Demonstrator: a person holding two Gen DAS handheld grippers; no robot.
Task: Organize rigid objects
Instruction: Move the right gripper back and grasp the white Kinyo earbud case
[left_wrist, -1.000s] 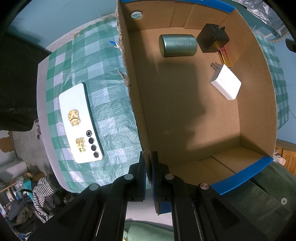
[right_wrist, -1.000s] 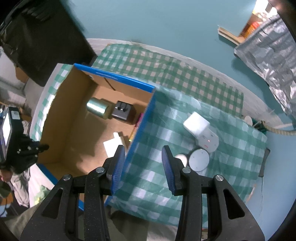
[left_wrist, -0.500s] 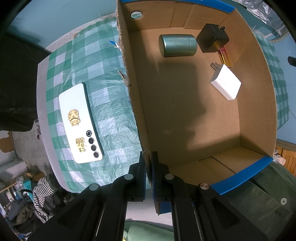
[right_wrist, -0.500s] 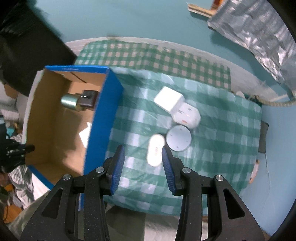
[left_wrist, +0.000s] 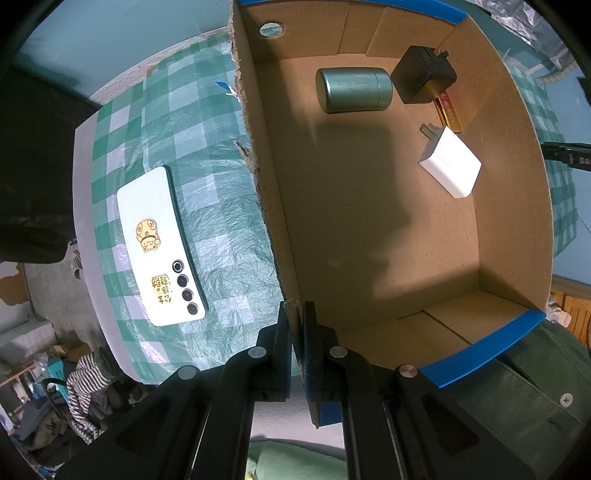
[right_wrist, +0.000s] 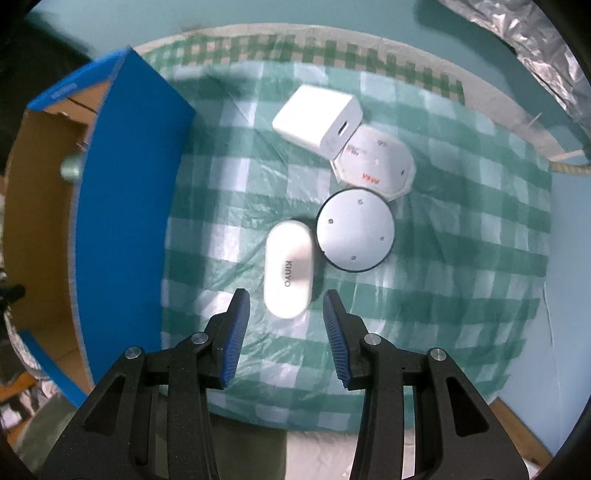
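My left gripper (left_wrist: 297, 314) is shut on the left wall of the cardboard box (left_wrist: 266, 206). Inside the box lie a green tin (left_wrist: 352, 89), a black charger (left_wrist: 423, 79), a white charger (left_wrist: 450, 166) and a red-gold packet (left_wrist: 447, 112). My right gripper (right_wrist: 286, 306) is open just above the near end of a white oval KINYO case (right_wrist: 289, 268) on the green checked cloth. Beside the case lie a round silver disc (right_wrist: 355, 234), a white octagonal puck (right_wrist: 376, 162) and a white cube charger (right_wrist: 317, 116).
A white phone (left_wrist: 160, 245) with gold stickers lies face down on the cloth left of the box. The box's blue outer wall (right_wrist: 122, 214) stands left of the right gripper. Foil sheeting (right_wrist: 524, 48) lies beyond the table's far right edge.
My right gripper has swung right, away from the box, and dropped toward the white oval case, which now sits just ahead of its fingers. The left gripper has not moved.
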